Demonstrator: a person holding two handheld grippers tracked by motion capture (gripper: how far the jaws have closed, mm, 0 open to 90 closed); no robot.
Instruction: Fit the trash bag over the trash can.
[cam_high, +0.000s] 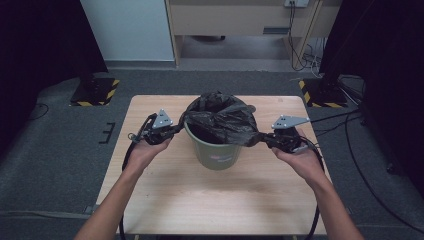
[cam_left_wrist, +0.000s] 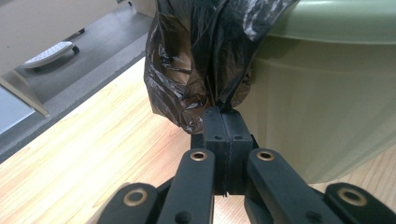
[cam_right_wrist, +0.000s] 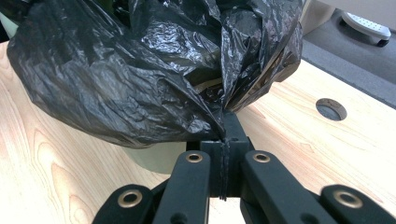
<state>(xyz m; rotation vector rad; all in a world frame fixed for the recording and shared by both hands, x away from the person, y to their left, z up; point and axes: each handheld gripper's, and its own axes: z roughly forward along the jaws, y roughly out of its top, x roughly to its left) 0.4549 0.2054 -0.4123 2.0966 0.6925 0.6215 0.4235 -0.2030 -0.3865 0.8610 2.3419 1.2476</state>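
A green plastic bin (cam_high: 216, 150) stands in the middle of the wooden table (cam_high: 215, 200), lined with a crinkled black rubbish bag (cam_high: 225, 120). My left gripper (cam_high: 176, 129) is at the bin's left side and is shut on the bag's edge (cam_left_wrist: 205, 70), beside the bin wall (cam_left_wrist: 327, 102). At the bin's right side my right gripper (cam_high: 264, 139) is shut on the opposite edge of the bag (cam_right_wrist: 154, 79). The plastic is stretched outward between the two grippers. A strip of bin (cam_right_wrist: 159, 156) shows under the bag in the right gripper view.
The table has a round hole (cam_right_wrist: 330, 108) near its right edge. Dark stands with yellow-black striped bases (cam_high: 95, 92) sit on the grey carpet behind the table, with cables (cam_high: 350, 120) on the right. A light wooden cabinet (cam_high: 240, 20) stands at the back.
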